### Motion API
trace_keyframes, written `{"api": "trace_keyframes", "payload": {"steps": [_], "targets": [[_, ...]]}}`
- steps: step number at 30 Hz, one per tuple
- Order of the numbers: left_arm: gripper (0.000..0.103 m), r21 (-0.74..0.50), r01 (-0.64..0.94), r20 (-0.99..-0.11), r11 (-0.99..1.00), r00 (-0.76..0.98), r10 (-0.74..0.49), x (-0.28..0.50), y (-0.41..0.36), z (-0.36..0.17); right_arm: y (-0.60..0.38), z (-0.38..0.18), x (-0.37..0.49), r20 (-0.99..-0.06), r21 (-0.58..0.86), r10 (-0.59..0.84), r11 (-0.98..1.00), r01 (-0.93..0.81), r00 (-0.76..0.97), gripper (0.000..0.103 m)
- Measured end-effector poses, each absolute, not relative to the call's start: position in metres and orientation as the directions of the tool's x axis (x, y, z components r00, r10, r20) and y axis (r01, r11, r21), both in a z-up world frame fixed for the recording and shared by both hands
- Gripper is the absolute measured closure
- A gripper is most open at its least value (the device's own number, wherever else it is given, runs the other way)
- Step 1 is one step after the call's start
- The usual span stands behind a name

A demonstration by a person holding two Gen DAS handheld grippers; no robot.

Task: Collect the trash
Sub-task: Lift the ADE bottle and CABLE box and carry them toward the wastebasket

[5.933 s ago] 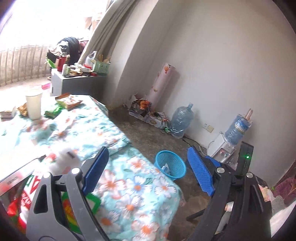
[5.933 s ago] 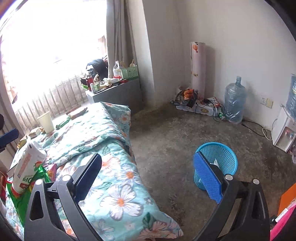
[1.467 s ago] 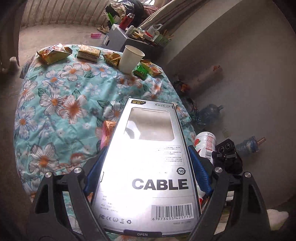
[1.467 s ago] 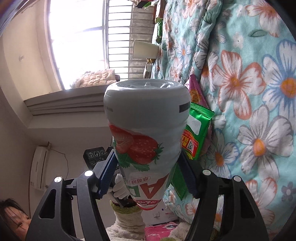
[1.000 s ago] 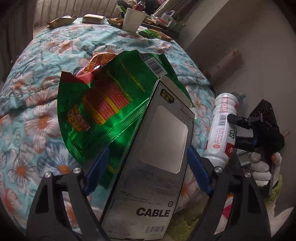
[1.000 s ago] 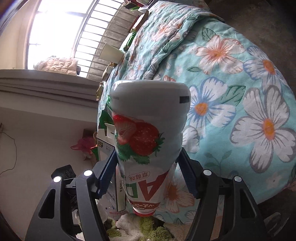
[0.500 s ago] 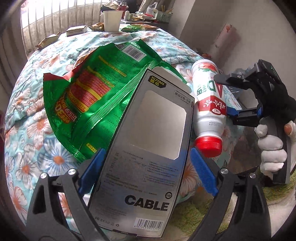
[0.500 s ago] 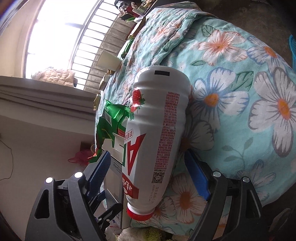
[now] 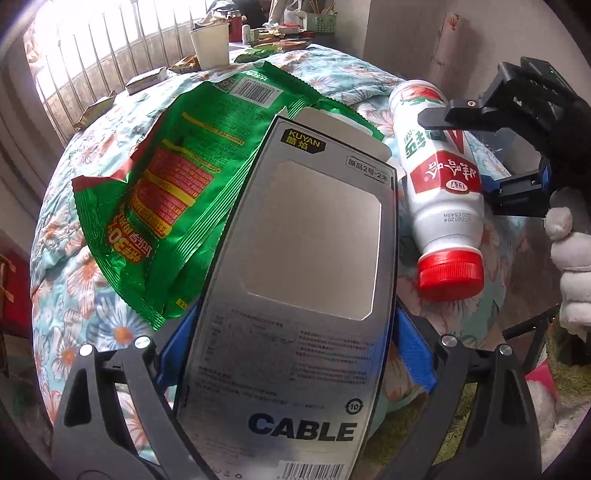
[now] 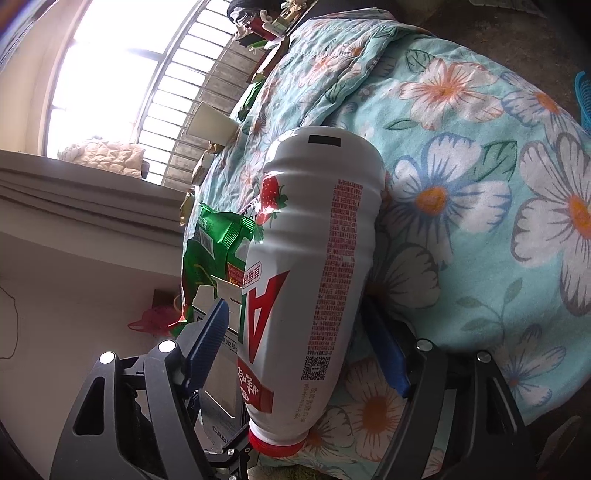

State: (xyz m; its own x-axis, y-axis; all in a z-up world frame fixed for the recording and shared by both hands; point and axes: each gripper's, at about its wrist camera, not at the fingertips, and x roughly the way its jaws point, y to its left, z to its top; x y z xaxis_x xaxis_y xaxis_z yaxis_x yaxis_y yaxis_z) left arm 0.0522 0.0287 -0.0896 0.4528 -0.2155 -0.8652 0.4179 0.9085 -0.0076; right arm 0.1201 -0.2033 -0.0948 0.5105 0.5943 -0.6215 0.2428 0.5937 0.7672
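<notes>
My left gripper (image 9: 295, 332) is shut on a grey cable box (image 9: 306, 280) marked CABLE, with a green snack bag (image 9: 173, 170) caught along its left side. My right gripper (image 10: 303, 332) is shut on a white strawberry drink bottle (image 10: 314, 280) with a red cap, cap end towards me. In the left wrist view the bottle (image 9: 439, 184) and the right gripper (image 9: 491, 155) show at the right, held by a white-gloved hand. Both loads hang just above the floral bedspread (image 9: 74, 258).
A paper cup (image 9: 208, 46) and several snack wrappers (image 9: 146, 79) lie at the bed's far end by the window bars. A cluttered cabinet (image 9: 288, 33) stands behind. The blue basket's rim (image 10: 583, 96) shows at the right edge of the right wrist view.
Both grippers were empty and open 5.9 s ago; now each holds an item. Over the last second the bottle has rolled in the right gripper and come closer to the cable box.
</notes>
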Motion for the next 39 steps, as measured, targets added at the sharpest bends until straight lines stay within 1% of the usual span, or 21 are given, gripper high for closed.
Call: {"api": "trace_keyframes", "payload": {"steps": [3,9,15,24,39], "targets": [[0.014,-0.004,0.410,-0.863,0.912,0.459,-0.210,0.053,0.029,-0.090,-0.207,-0.098,0.118,-0.614,0.774,0.596,0.583,0.246,0.517,0.037],[0.020,0.003,0.401,-0.860,0.916,0.468,-0.202,0.054,0.031,-0.086,-0.219,-0.100,0.112,-0.579,0.803,0.619,0.546,0.238,0.532,0.038],[0.021,0.006,0.398,-0.857,0.918,0.475,-0.200,0.050,0.032,-0.082,-0.237,-0.100,0.104,-0.553,0.823,0.631,0.517,0.236,0.544,0.038],[0.022,0.016,0.399,-0.850,0.917,0.488,-0.198,0.044,0.031,-0.076,-0.263,-0.092,0.090,-0.527,0.837,0.616,0.494,0.235,0.585,0.039],[0.022,0.037,0.399,-0.832,0.916,0.520,-0.192,0.039,0.029,-0.063,-0.275,-0.081,0.078,-0.494,0.854,0.611,0.473,0.215,0.618,0.040]]}}
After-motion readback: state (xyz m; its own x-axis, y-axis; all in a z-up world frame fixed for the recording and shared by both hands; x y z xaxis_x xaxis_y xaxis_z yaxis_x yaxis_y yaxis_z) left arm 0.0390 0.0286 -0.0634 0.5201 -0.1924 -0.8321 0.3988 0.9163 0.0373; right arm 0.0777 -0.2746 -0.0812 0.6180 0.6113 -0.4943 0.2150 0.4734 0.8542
